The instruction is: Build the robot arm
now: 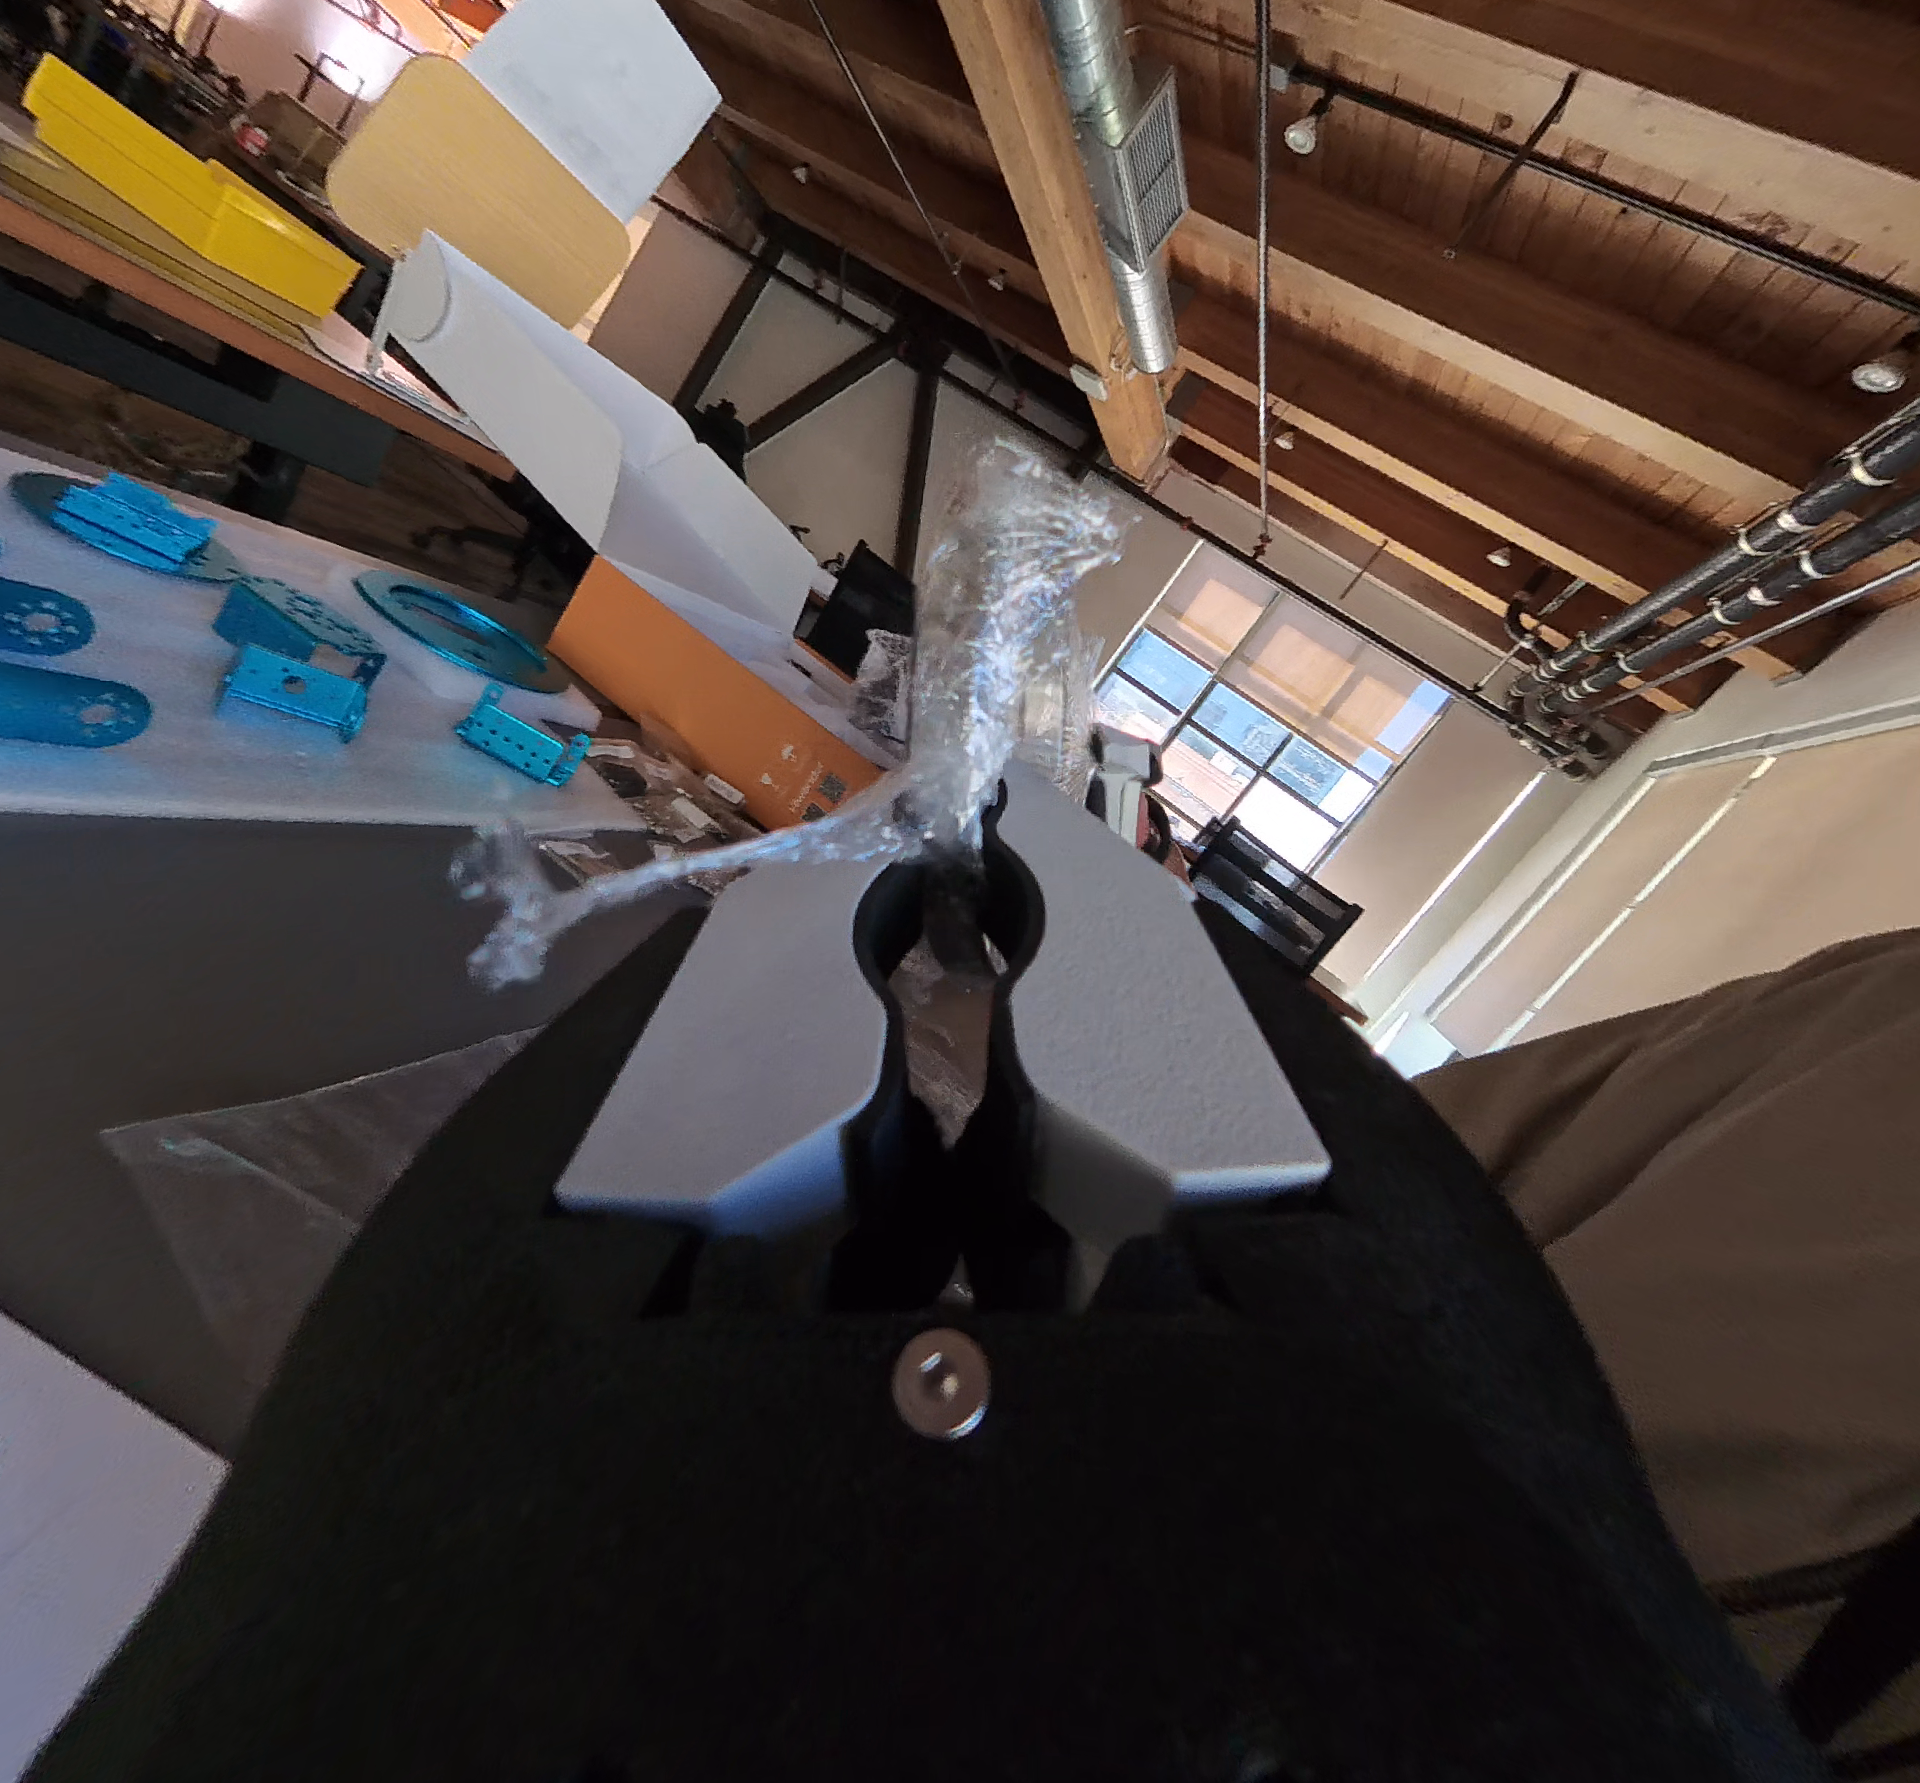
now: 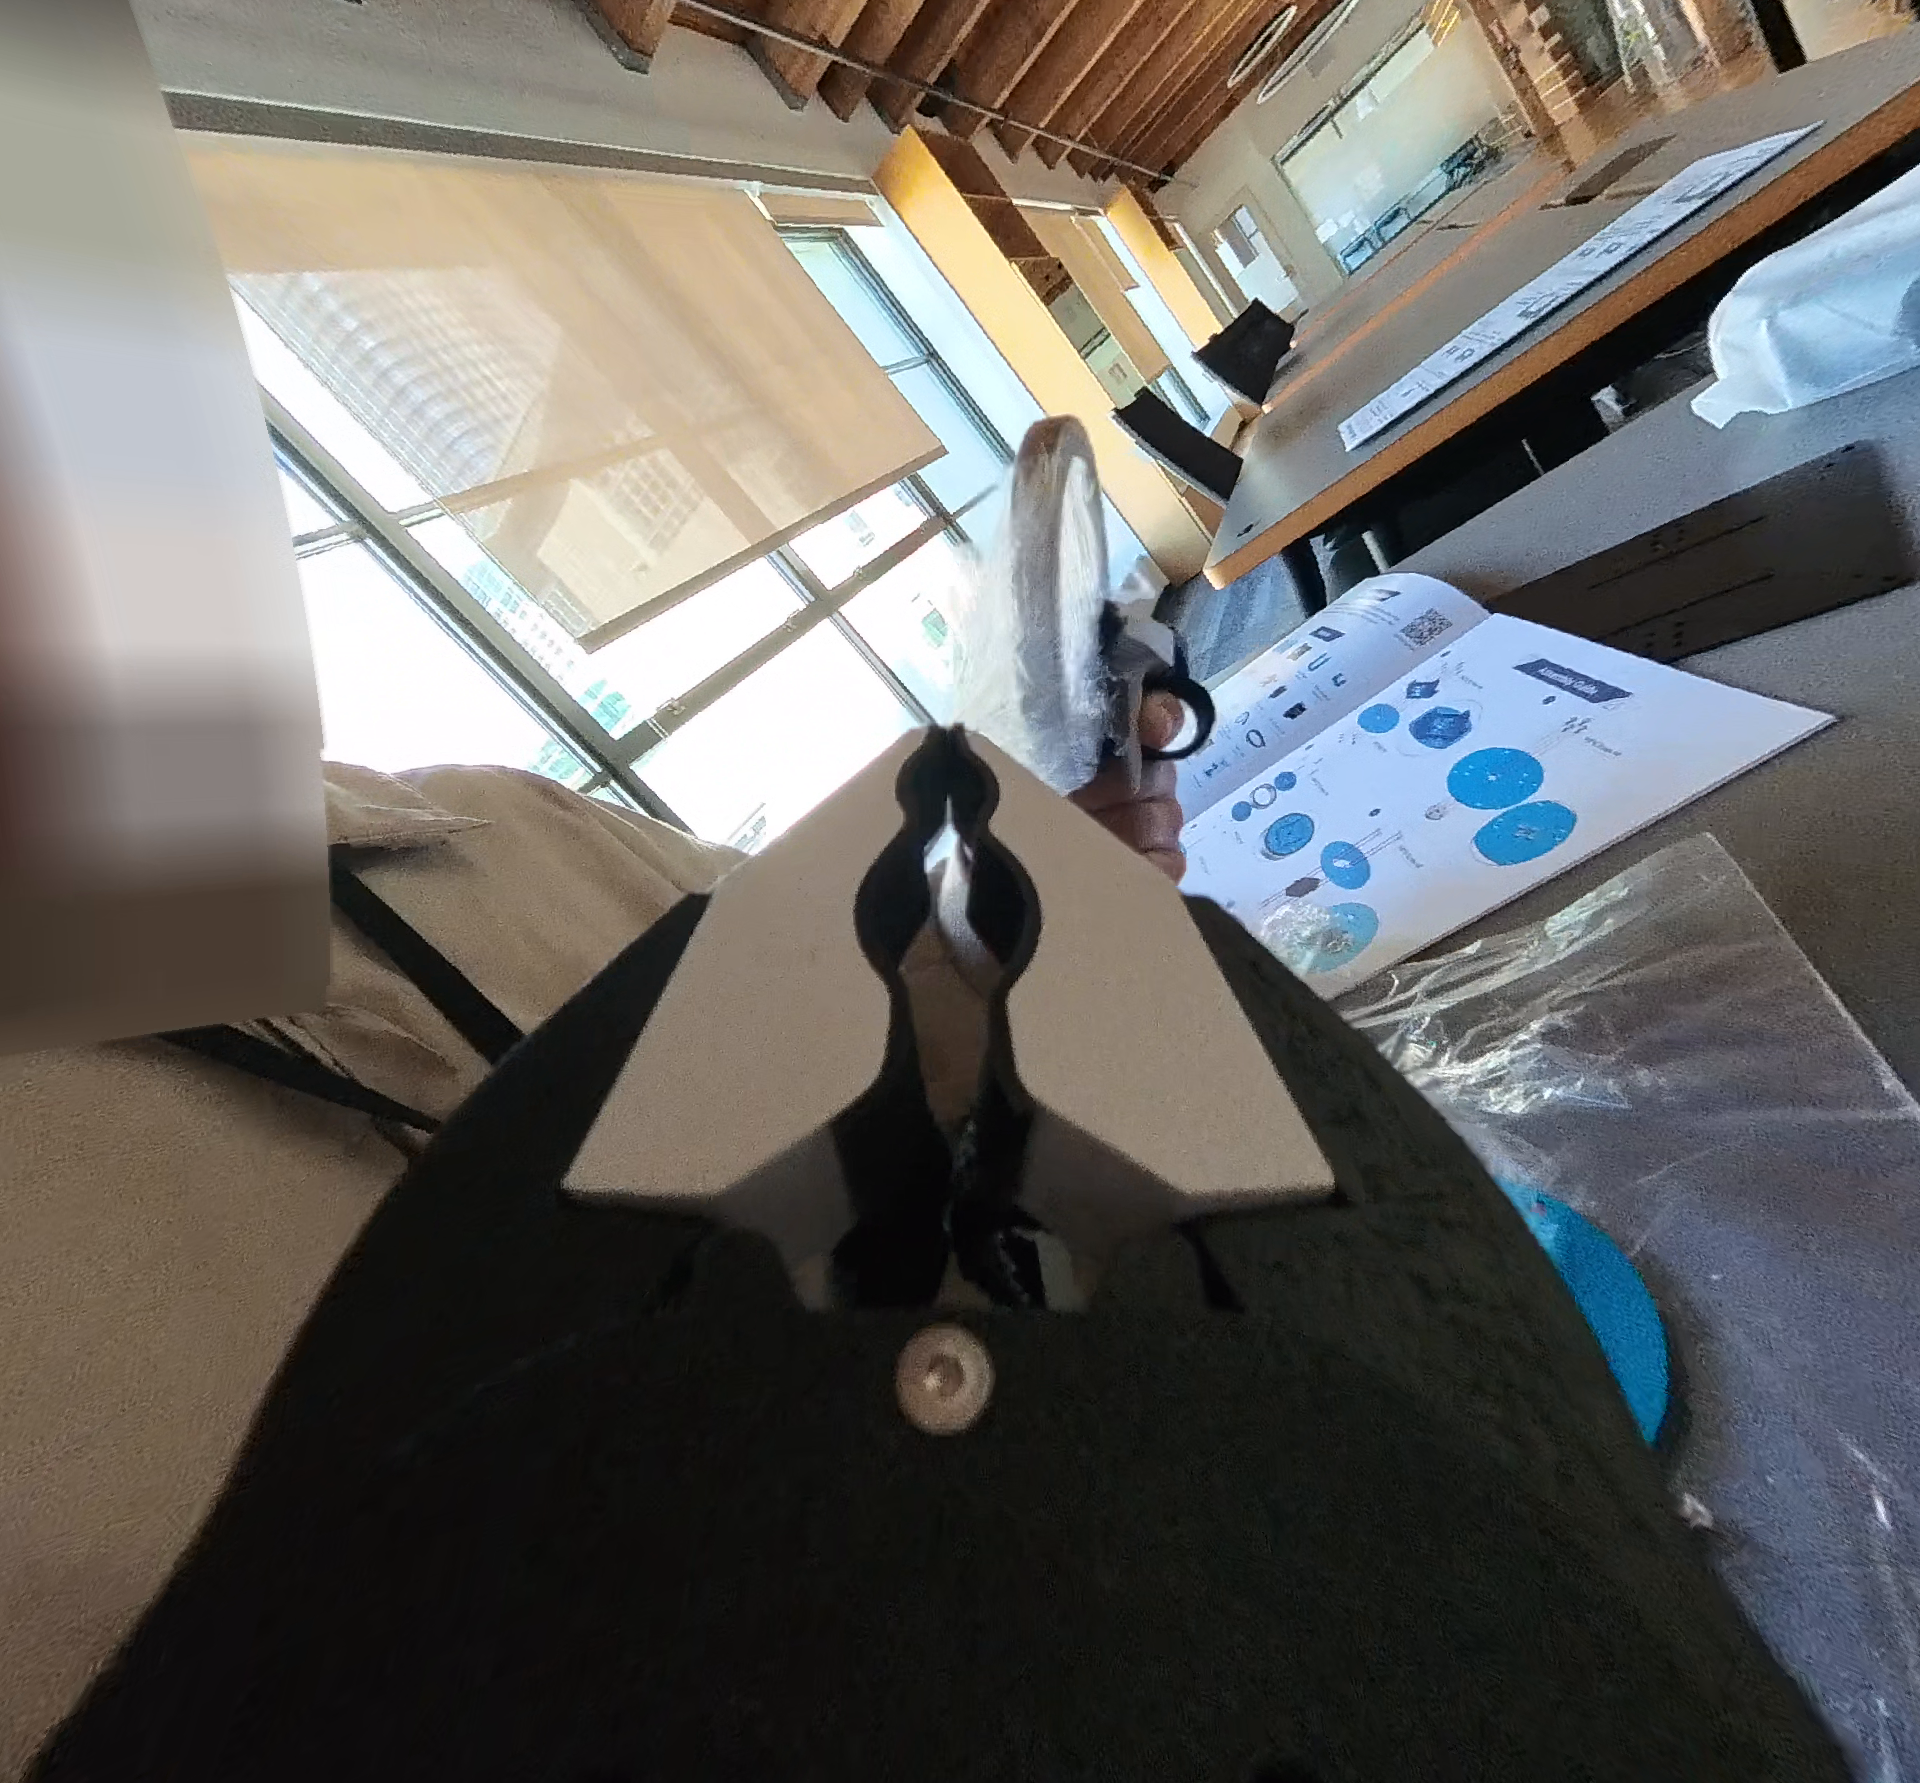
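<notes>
My left gripper (image 1: pixel 971 834) is clamped on a twisted, crinkled clear plastic wrap (image 1: pixel 987 632), lifted above the table. My right gripper (image 2: pixel 948 746) is pinched tight on the wrap's edge beside a round wrapped disc (image 2: pixel 1049 611); what the disc is I can't make out. Only the left view shows blue metal brackets (image 1: pixel 296 663); only the right shows an illustrated instruction sheet (image 2: pixel 1475 757).

Left tongs (image 1: pixel 971 860) pinch crinkly clear plastic wrap (image 1: pixel 987 632), held up in air. Blue metal parts (image 1: pixel 296 668) on white foam, far bench edge, w/ orange box (image 1: pixel 707 684) beside.
</notes>
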The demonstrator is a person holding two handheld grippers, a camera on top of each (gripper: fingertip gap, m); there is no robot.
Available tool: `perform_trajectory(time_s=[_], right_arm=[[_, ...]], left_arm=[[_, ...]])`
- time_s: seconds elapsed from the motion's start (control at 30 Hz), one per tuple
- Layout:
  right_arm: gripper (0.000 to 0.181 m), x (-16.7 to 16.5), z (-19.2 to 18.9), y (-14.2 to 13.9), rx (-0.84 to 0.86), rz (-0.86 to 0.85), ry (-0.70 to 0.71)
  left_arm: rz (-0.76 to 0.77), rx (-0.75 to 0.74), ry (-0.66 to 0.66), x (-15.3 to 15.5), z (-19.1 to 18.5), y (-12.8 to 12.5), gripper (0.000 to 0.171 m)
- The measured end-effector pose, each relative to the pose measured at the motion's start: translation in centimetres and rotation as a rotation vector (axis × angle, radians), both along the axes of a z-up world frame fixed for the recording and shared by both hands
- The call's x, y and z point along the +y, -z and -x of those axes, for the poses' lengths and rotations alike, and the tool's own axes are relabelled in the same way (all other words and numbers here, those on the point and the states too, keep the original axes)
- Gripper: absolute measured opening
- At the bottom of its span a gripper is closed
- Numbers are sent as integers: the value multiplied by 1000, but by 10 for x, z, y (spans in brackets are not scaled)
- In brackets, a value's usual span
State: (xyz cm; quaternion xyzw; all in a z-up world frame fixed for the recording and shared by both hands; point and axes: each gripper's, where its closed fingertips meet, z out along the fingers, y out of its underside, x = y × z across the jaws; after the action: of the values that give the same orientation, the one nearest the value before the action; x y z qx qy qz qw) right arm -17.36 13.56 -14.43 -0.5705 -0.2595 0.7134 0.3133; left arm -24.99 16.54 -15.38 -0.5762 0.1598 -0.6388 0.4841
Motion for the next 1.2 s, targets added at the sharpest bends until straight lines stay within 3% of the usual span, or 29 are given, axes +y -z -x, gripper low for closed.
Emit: perform_trajectory(time_s=[0.1,0.2,0.4,0.5,0.63,0.7,0.8,0.87,0.93,1.03,1.1,1.2], right_arm=[[0,9,1,19,-156,-45,80],[0,29,-3,54,-576,-308,286],[4,24,9,86,-774,-422,258],[53,12,9,123,-870,-421,184],[73,-11,41,156,-842,-395,83],[73,-7,46,175,-970,-488,94],[37,-6,43,187,-1113,-614,91],[1,-14,43,184,-1101,-659,83],[0,-19,37,176,-1084,-637,82],[0,-30,4,132,-996,-531,146],[0,-29,-53,96,-1032,-533,301],[0,-38,-174,39,-1161,-498,634]], left_arm=[[-4,41,-7,1,4,9,2],[-11,166,-30,1,-1,33,2],[-159,455,-250,14,21,33,2],[-137,458,-364,25,62,25,2],[-121,341,-298,12,75,18,2],[-155,310,-300,3,72,14,2],[-179,303,-295,-7,67,13,2],[-172,274,-292,-9,68,13,2],[-154,235,-268,-10,70,14,2],[-128,209,-263,-7,76,19,2],[-120,226,-274,-4,81,24,2],[-110,235,-272,-1,83,28,2]])
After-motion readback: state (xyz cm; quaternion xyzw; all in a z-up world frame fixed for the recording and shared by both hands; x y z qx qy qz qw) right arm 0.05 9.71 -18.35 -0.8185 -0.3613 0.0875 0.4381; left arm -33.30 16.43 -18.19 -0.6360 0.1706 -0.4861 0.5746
